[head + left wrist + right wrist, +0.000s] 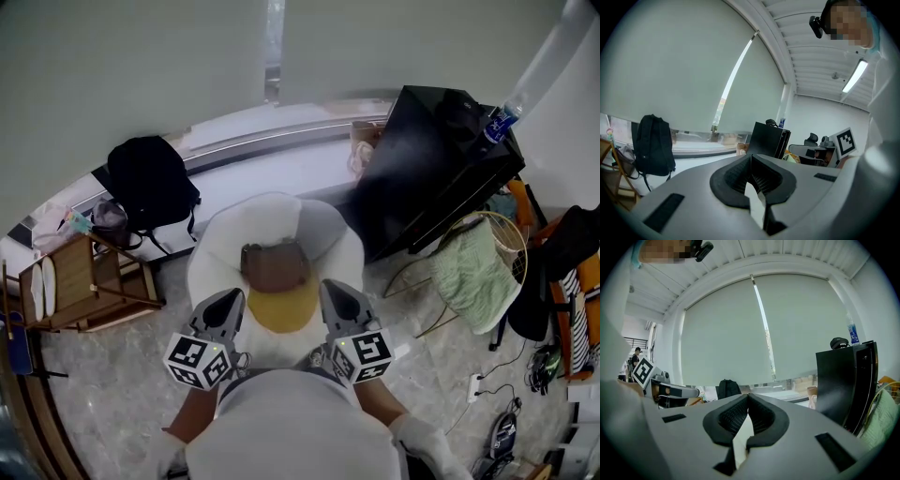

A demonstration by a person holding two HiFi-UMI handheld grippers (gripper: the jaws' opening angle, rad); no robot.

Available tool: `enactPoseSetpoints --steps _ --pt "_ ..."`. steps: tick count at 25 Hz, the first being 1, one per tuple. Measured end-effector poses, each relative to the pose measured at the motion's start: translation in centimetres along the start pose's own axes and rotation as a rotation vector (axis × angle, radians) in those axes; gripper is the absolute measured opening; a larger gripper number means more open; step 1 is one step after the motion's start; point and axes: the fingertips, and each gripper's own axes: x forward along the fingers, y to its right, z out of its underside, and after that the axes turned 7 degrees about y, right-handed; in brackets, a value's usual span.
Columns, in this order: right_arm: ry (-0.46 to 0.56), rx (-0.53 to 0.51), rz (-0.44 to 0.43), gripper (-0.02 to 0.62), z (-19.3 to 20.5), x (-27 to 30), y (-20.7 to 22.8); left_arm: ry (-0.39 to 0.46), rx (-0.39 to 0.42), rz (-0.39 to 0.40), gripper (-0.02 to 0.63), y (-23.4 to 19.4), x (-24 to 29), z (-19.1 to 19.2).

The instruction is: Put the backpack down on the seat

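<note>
Nearest the head camera, the person's white-clad chest [300,422] is filling the bottom edge. Just beyond it the left tool [225,305] and right tool [339,300] are hanging side by side over the near rim of a white chair [225,234], both pinched shut on nothing. The black backpack [148,183] is standing upright, well apart from both tools. It is up and to the left past the chair, at the left end of the window ledge [281,169]. Whether it is resting on that ledge or leaning against its front I cannot tell. If the ledge is the seat meant, it may be sitting where it belongs; on the chair's seat it is not. It is lying on the left tool's side, making that hand the nearer.

Turning to the left gripper view, the left tool [751,171] is showing its pads pressed together and empty. The backpack [654,145] is sitting far left of the line they are pointing along.

Turning to the right gripper view, the right tool [747,416] is likewise closed and empty. The backpack [727,389] is showing small, slightly left of its line.
</note>
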Motion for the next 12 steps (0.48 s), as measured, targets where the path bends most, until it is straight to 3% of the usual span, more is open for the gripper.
enactPoseSetpoints --steps 12 --pt "-0.024 -0.002 -0.025 0.031 0.2 0.5 -1.1 0.01 -0.023 -0.014 0.037 -0.4 -0.6 -0.1"
